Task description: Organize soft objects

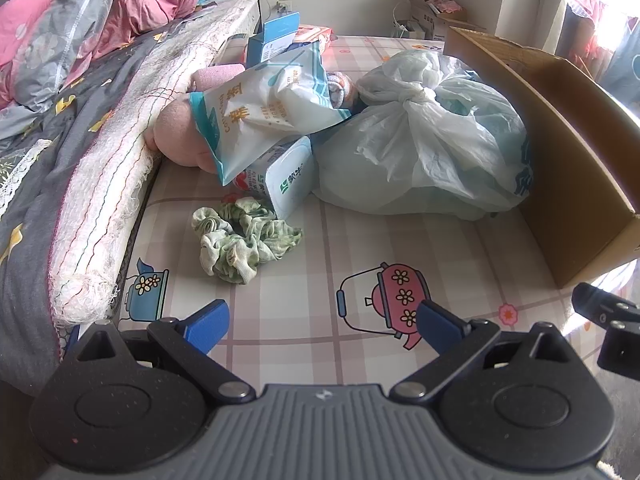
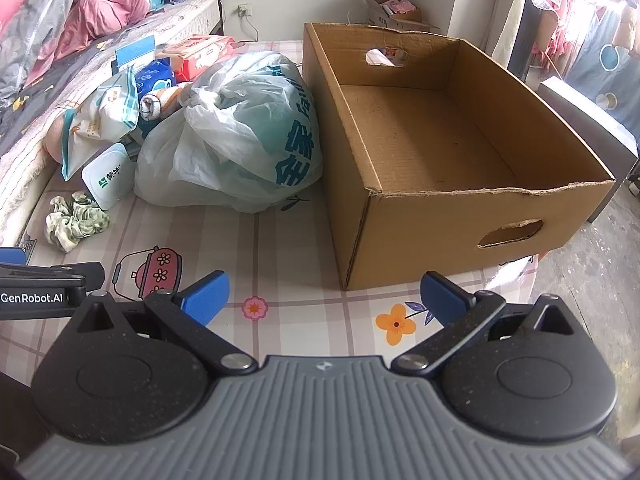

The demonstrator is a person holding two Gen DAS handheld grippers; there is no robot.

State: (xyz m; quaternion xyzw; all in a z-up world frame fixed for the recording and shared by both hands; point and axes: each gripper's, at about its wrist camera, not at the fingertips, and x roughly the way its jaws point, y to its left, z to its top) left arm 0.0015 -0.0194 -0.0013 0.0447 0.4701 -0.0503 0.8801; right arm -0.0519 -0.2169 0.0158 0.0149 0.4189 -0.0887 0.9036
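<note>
While both claws gape, green socks point(image 1: 244, 236) lie loose.

On the mat I counted one large open cardboard box point(image 2: 440, 152), one knotted plastic bag point(image 2: 236, 136), one crumpled green cloth point(image 1: 244, 238), one white packet point(image 1: 264, 112), one small carton point(image 1: 286, 182) and one pink plush toy point(image 1: 180, 136). Two grippers point(image 1: 322, 326) point(image 2: 324, 300) showed, each with two blue fingers.

Crumpled green-white cloth point(image 1: 244, 238) on mat
</note>
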